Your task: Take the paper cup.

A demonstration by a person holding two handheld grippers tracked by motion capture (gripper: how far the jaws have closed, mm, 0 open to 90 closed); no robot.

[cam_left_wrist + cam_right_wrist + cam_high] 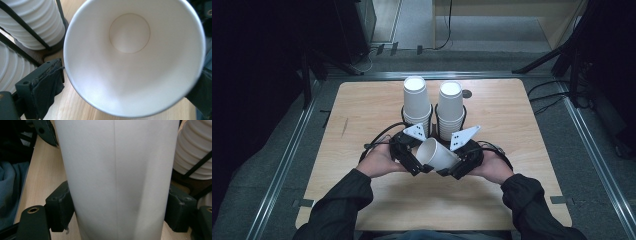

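Between both grippers, paper cup (435, 153)

The paper cup (436, 153) held between the two black grippers is plain white inside and out, with one faint seam line down its wall in the right gripper view. The two cup stacks (417, 100) at the far side are white too, in black wire holders. The table (362, 105) is pale wood grain, the person's sleeves (339, 202) look black, and each gripper's plate (416, 132) is light grey with small dark marks.

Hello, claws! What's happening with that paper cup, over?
Right claw clamped on the paper cup, cup tipped sideways. Left claw open at the cup's rim, not gripping. Two cup stacks right behind; table otherwise free.
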